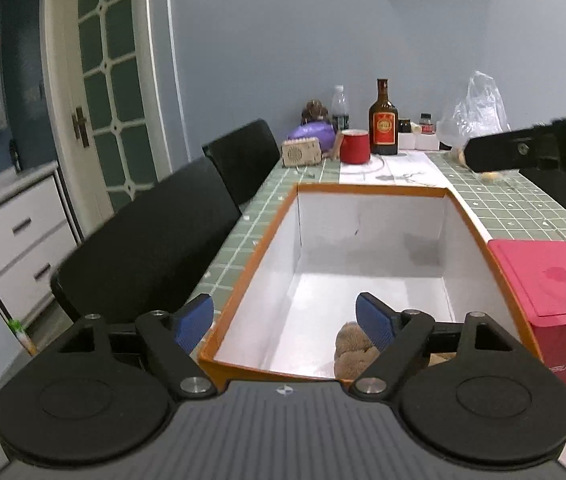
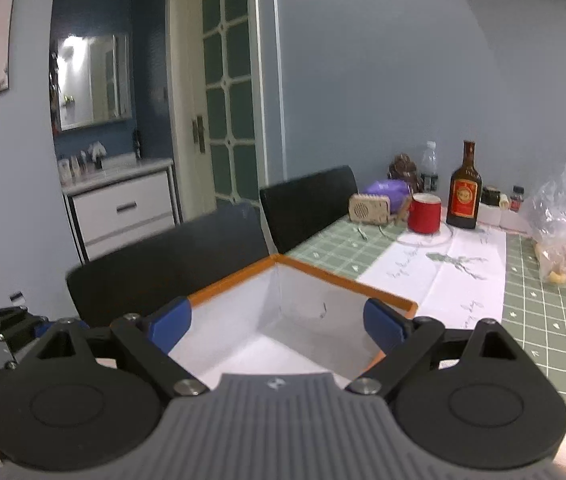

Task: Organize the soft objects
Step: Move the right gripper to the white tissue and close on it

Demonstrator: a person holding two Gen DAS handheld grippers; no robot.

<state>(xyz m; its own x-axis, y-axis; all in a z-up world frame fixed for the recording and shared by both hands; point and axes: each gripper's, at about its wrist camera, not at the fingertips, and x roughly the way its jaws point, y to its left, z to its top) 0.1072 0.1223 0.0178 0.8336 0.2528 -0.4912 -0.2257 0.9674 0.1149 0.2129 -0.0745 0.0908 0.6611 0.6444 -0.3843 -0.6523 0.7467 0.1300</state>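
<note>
A white box with an orange rim (image 1: 271, 240) stands open on the green checked table. A brown plush toy (image 1: 351, 346) lies on the box floor at its near end. My left gripper (image 1: 285, 324) hovers over the near rim, open wide. Its right blue pad is just above the plush and does not press on it; nothing sits between the pads. A black finger of my right gripper (image 1: 523, 148) reaches in from the upper right, above the table. In the right wrist view my right gripper (image 2: 277, 326) is open and empty over the box's corner (image 2: 277, 258).
A pink lidded bin (image 1: 551, 280) stands against the box's right side. At the far end of the table are a red mug (image 1: 355, 146), a brown bottle (image 1: 383, 120), a clear plastic bag (image 1: 479, 112) and a small wooden speaker (image 1: 301, 152). Two black chairs (image 1: 155, 232) line the left edge.
</note>
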